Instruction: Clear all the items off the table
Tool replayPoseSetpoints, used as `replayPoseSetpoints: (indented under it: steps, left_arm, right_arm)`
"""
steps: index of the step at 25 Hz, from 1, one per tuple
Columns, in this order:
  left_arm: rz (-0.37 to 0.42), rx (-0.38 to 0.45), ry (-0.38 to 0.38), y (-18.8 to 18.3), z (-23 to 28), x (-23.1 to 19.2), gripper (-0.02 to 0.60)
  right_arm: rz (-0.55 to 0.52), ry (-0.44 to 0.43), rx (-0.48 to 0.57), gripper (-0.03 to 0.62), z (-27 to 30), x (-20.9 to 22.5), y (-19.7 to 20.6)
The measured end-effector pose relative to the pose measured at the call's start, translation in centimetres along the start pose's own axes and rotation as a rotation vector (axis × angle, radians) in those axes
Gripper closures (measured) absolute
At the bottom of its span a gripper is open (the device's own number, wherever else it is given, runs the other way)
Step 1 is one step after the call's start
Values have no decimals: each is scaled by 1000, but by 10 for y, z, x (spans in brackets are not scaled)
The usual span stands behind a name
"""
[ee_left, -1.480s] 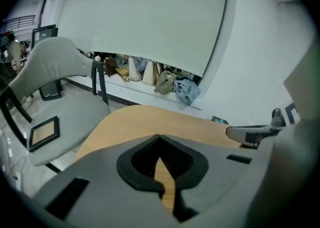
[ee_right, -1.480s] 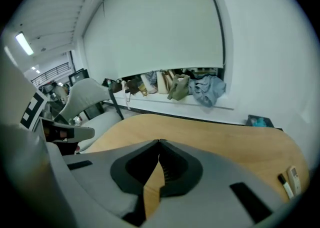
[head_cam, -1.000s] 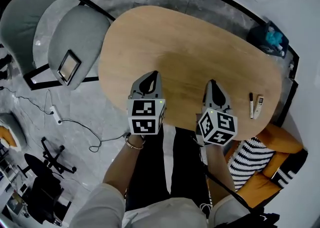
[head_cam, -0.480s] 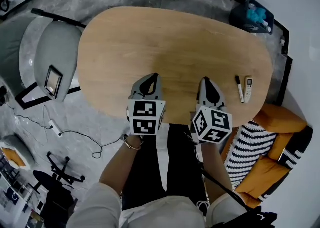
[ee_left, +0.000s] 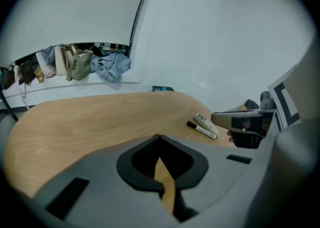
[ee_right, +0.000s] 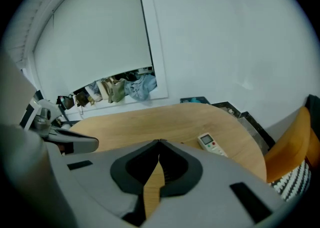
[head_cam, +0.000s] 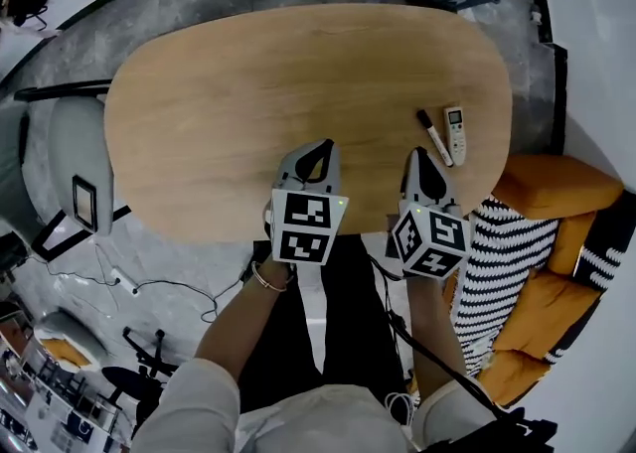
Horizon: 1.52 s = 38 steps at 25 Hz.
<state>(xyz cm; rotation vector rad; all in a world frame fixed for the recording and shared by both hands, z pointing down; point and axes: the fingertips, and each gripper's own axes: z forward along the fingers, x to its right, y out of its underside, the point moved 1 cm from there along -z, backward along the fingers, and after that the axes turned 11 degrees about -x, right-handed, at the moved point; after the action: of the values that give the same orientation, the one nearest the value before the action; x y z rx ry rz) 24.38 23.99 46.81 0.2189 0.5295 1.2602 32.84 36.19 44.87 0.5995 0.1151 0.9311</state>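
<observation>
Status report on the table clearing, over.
Both shut, empty: left gripper, right gripper. On table: marker, remote, untouched, ahead of right gripper. Nothing between.

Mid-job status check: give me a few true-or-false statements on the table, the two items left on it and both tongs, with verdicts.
1. The marker and the remote lie side by side on the table. True.
2. The left tongs hold the marker. False: they are shut and empty; the marker lies on the table.
3. The right tongs are nearer the marker than the left tongs. True.
4. The right tongs stand wide open. False: they are shut on nothing.
</observation>
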Motion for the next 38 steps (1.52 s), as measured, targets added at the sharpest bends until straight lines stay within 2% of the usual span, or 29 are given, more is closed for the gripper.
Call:
replayPoseSetpoints:
  steps: [7, 12, 17, 29, 30, 32, 38]
  left_arm:
    - [40, -57, 30, -12, 36, 56, 574]
    - [79, -72, 34, -20, 52, 77, 574]
    - [110, -78, 25, -25, 62, 84, 574]
    - [54, -100, 6, -13, 69, 74, 574]
    - [54, -101, 5, -13, 70, 72, 574]
    - [56, -104, 1, -13, 71, 69, 574]
    - [52, -112, -13, -14, 78, 58, 574]
  right_arm:
    - [86, 60, 10, 569, -11, 78, 7]
    - [125, 80, 15, 569, -13, 108, 15]
    - [133, 76, 14, 569, -12, 118, 21]
    - [101, 68, -41, 564, 3, 128, 25]
    - [95, 68, -46, 558, 6, 129, 24]
    - [80, 68, -59, 488, 12, 131, 22]
    - [20, 50, -125, 420, 33, 138, 20]
